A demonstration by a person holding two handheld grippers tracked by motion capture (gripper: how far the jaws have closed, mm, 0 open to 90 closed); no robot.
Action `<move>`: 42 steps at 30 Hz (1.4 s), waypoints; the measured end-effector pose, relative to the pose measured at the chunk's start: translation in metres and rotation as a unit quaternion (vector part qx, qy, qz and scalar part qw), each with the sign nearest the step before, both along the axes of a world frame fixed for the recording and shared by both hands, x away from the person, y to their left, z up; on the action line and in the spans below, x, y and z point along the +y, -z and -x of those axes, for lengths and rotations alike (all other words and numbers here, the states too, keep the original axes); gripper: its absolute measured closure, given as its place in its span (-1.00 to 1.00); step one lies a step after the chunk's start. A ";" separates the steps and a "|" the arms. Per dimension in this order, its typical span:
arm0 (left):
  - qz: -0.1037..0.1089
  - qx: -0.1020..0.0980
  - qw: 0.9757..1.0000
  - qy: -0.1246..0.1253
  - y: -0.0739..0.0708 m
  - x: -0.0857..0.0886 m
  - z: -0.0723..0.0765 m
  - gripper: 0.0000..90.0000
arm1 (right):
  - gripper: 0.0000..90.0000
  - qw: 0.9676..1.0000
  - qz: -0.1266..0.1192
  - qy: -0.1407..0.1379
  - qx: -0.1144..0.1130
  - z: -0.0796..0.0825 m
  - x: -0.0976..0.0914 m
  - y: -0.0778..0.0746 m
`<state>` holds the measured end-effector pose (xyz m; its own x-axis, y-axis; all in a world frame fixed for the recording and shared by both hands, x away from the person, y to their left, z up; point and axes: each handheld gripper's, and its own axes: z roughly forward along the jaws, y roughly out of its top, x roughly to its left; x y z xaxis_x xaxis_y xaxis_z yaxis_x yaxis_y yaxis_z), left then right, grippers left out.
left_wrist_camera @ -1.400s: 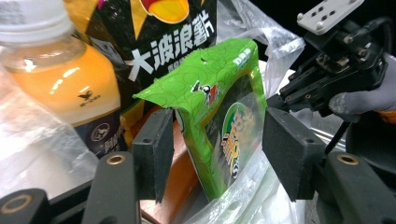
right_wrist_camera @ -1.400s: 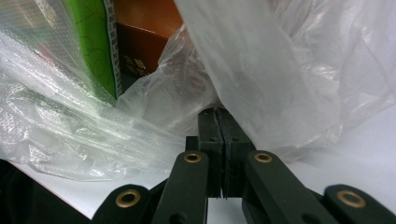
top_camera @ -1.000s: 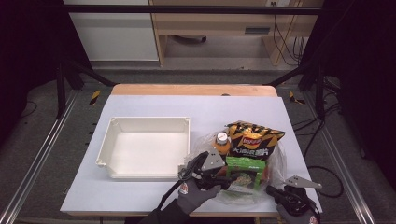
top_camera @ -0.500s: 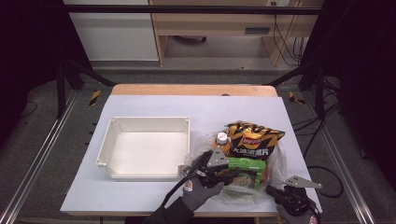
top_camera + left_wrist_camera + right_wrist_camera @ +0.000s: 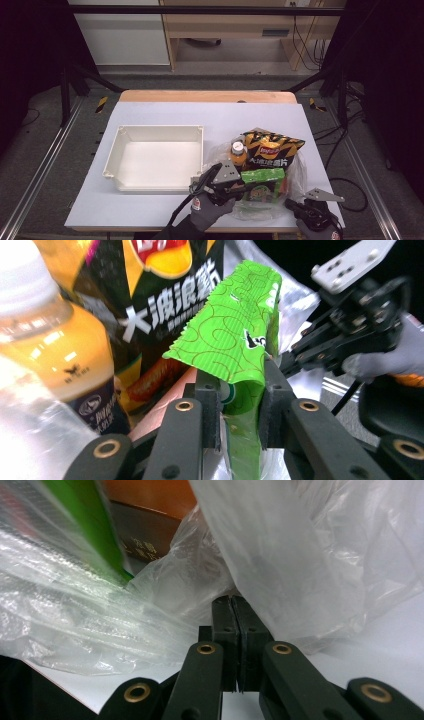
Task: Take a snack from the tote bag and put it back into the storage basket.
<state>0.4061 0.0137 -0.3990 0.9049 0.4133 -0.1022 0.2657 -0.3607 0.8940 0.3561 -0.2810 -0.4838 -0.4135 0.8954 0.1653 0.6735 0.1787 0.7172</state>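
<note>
A green snack bag [image 5: 262,181] is seen at the front right of the table [image 5: 165,212], inside a thin clear plastic bag [image 5: 295,172]. A yellow and black chip bag [image 5: 272,149] and an orange drink bottle [image 5: 238,154] are packed in beside it. A white tray [image 5: 152,157] is set just to the left, with nothing in it.

The left tool [image 5: 240,405] has just been closing, and the green snack bag is between its jaws. In the left gripper view the bag's edge is pinched by the pads, so the bag is held. The right tool [image 5: 235,625] is squeezed tight on a fold of the plastic bag, near the table's front edge.

The green snack bag looks light and soft. It is puffy and crinkly, so it can be squashed if too much force is used. Its skin looks shiny and may slip. The flat sealed edge is likely the best place to be held, because nothing inside gets crushed there. That is about where it is gripped now.

The plastic bag is floppy and will likely be dragged along if it is not held down. The bottle looks heavier and may be tipped over when the snack is pulled out.
</note>
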 end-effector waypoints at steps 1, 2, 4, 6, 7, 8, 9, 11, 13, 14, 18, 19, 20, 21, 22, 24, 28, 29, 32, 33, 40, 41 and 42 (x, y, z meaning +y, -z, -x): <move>0.005 -0.003 1.000 0.001 -0.003 0.001 0.001 0.66 | 0.99 1.000 -0.001 0.000 0.000 0.000 0.000 0.000; 0.010 -0.006 1.000 0.002 -0.006 0.002 0.002 0.66 | 0.99 1.000 -0.001 0.000 0.000 0.000 0.000 0.000; 0.016 -0.014 1.000 0.003 -0.012 0.004 0.003 0.66 | 0.99 1.000 -0.001 0.000 0.001 0.000 0.000 0.000; 0.023 -0.021 0.999 0.006 -0.018 0.006 0.004 0.66 | 0.99 1.000 -0.001 0.000 0.001 0.000 0.000 0.000; 0.026 -0.024 0.999 0.008 -0.021 0.006 0.005 0.66 | 0.99 1.000 -0.001 0.000 0.000 0.000 0.000 0.000; 0.029 -0.028 0.999 0.009 -0.024 0.007 0.006 0.66 | 0.99 1.000 -0.003 0.002 0.001 0.000 0.000 0.000; 0.032 -0.032 0.999 0.010 -0.028 0.008 0.007 0.66 | 0.99 1.000 -0.002 0.001 0.002 0.000 0.000 0.000; 0.041 -0.038 0.998 0.011 -0.036 0.011 0.009 0.66 | 0.99 1.000 0.000 0.000 0.000 0.000 0.000 0.000; 0.048 -0.047 0.998 0.013 -0.044 0.014 0.011 0.66 | 0.99 1.000 0.000 0.000 0.000 0.000 0.000 0.000; 0.051 -0.050 0.997 0.014 -0.047 0.015 0.011 0.66 | 0.99 1.000 0.000 0.000 0.000 0.000 0.000 0.000; 0.059 -0.058 0.996 0.018 -0.062 0.020 0.013 0.66 | 0.99 1.000 -0.001 0.000 0.001 0.000 0.000 0.000; 0.062 -0.059 0.996 0.018 -0.066 0.022 0.013 0.66 | 0.99 1.000 -0.001 0.000 0.001 0.000 0.000 0.000; 0.063 -0.062 0.996 0.018 -0.070 0.023 0.013 0.66 | 0.99 1.000 0.000 0.000 0.001 0.000 0.000 0.000; 0.066 -0.065 0.996 0.017 -0.073 0.025 0.013 0.66 | 0.99 1.000 0.000 0.000 0.001 0.000 0.000 0.000; 0.067 -0.068 0.995 0.017 -0.077 0.027 0.014 0.66 | 0.99 1.000 -0.001 0.000 0.001 0.000 0.000 0.000; 0.071 -0.075 0.995 0.016 -0.084 0.032 0.014 0.66 | 0.99 1.000 0.000 0.000 0.001 0.000 0.000 0.000; 0.074 -0.085 0.994 0.012 -0.095 0.041 0.014 0.66 | 0.99 1.000 0.000 0.000 0.001 0.000 0.000 0.000; 0.073 -0.086 0.994 0.010 -0.098 0.044 0.014 0.66 | 0.99 1.000 0.000 0.000 0.001 0.000 0.000 0.000; 0.075 -0.087 0.993 0.007 -0.103 0.053 0.011 0.66 | 0.99 1.000 -0.001 0.001 0.001 0.000 0.000 0.000; 0.075 -0.087 0.993 0.006 -0.105 0.056 0.010 0.66 | 0.99 1.000 -0.001 0.001 0.001 0.000 0.000 0.000; 0.068 -0.097 0.993 -0.012 -0.114 0.080 0.001 0.66 | 0.99 1.000 -0.002 0.002 0.001 0.000 0.000 0.000; 0.067 -0.097 0.993 -0.016 -0.115 0.084 0.000 0.66 | 0.99 1.000 -0.002 0.002 0.002 0.000 0.000 0.000; 0.067 -0.098 0.993 -0.019 -0.115 0.087 -0.001 0.66 | 0.99 1.000 -0.002 0.002 0.002 0.000 0.000 0.000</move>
